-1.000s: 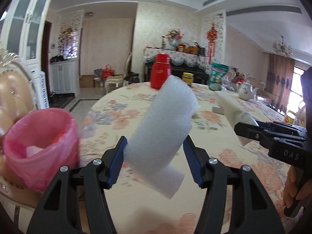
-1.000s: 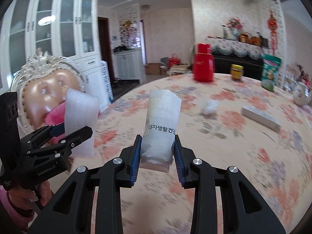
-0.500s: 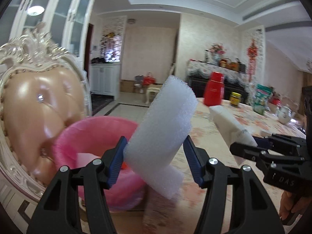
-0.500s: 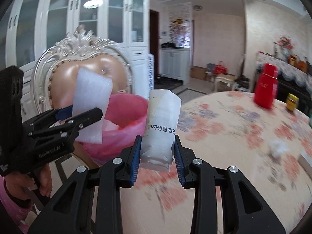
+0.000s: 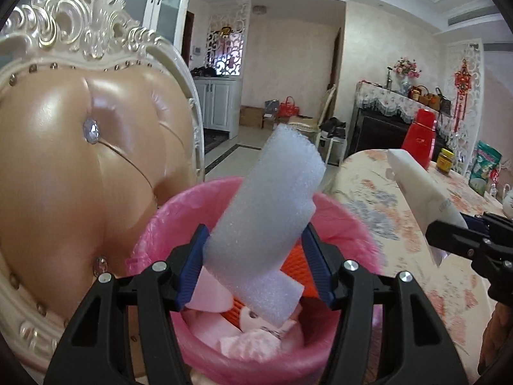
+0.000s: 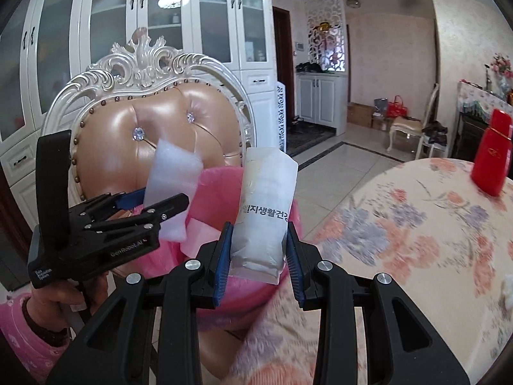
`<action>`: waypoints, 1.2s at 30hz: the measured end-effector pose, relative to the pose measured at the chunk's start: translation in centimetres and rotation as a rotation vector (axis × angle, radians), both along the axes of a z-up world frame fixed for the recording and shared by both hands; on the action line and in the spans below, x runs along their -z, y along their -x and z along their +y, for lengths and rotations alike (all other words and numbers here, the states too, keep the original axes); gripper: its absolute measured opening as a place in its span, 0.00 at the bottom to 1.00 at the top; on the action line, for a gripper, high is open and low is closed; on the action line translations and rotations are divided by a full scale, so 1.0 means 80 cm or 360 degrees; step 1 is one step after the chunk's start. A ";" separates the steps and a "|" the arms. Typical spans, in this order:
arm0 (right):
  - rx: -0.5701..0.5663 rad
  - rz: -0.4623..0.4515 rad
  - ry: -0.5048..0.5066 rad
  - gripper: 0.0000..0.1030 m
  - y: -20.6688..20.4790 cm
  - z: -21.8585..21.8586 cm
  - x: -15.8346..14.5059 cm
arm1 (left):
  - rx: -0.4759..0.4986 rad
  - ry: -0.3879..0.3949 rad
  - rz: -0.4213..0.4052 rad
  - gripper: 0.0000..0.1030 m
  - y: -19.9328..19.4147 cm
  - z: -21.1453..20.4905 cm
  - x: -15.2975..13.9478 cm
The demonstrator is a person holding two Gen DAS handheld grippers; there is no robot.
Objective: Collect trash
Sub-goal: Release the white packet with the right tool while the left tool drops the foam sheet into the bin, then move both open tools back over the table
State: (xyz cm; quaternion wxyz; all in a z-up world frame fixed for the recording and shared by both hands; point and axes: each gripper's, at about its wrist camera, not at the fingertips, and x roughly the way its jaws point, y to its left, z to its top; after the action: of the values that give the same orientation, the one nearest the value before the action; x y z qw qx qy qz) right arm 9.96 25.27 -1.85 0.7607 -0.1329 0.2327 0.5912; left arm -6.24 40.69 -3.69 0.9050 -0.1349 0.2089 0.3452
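My left gripper point(image 5: 256, 263) is shut on a folded sheet of white foam wrap point(image 5: 266, 221) and holds it right over the open pink-lined trash bin point(image 5: 160, 224). The bin holds pink tissue and an orange piece. My right gripper point(image 6: 259, 250) is shut on a white paper packet with Korean print point(image 6: 264, 211), held upright just above the bin's near rim point(image 6: 221, 176). In the right wrist view the left gripper point(image 6: 166, 205) with the foam wrap point(image 6: 173, 173) is to the left. In the left wrist view the packet point(image 5: 420, 189) and right gripper point(image 5: 455, 234) are to the right.
An ornate cream chair with a tan padded back point(image 5: 80, 160) stands behind the bin. The round table with a floral cloth point(image 6: 433, 224) lies to the right, with a red flask point(image 6: 493, 160), a yellow jar point(image 5: 446, 160) and a green bag point(image 5: 485, 170) on it.
Both grippers swung left from over the table to the bin. The foam wrap now hangs over the bin's opening and the packet has come close to its rim. Both grips stayed shut.
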 end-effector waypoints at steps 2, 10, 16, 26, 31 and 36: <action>0.0001 0.0021 0.0001 0.31 -0.007 0.014 0.000 | -0.0006 0.0003 0.0049 0.68 -0.004 0.011 0.005; -0.0032 0.0044 0.0046 0.37 -0.008 0.061 0.014 | -0.0180 -0.0084 -0.0027 0.93 0.041 0.024 -0.006; -0.0098 0.0140 0.0089 0.64 -0.003 0.092 0.034 | -0.0288 -0.0146 -0.0078 0.95 0.087 0.005 -0.025; 0.0082 0.0070 0.0022 0.69 -0.018 -0.006 0.012 | -0.0088 -0.0159 -0.0065 0.95 0.066 -0.064 -0.032; 0.0300 0.0053 -0.0022 0.70 -0.050 -0.103 0.001 | 0.0160 -0.0113 -0.0063 0.95 0.018 -0.117 -0.027; 0.0559 0.0042 -0.0039 0.72 -0.083 -0.216 0.002 | 0.0430 -0.0108 -0.0043 0.95 -0.044 -0.183 -0.029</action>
State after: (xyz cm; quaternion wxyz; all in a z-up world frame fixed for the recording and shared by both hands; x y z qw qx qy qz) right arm 16.58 8.03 -1.99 0.8508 -0.0732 0.2549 0.4536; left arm -2.74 26.07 -1.38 0.9500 -0.0795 0.2012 0.2253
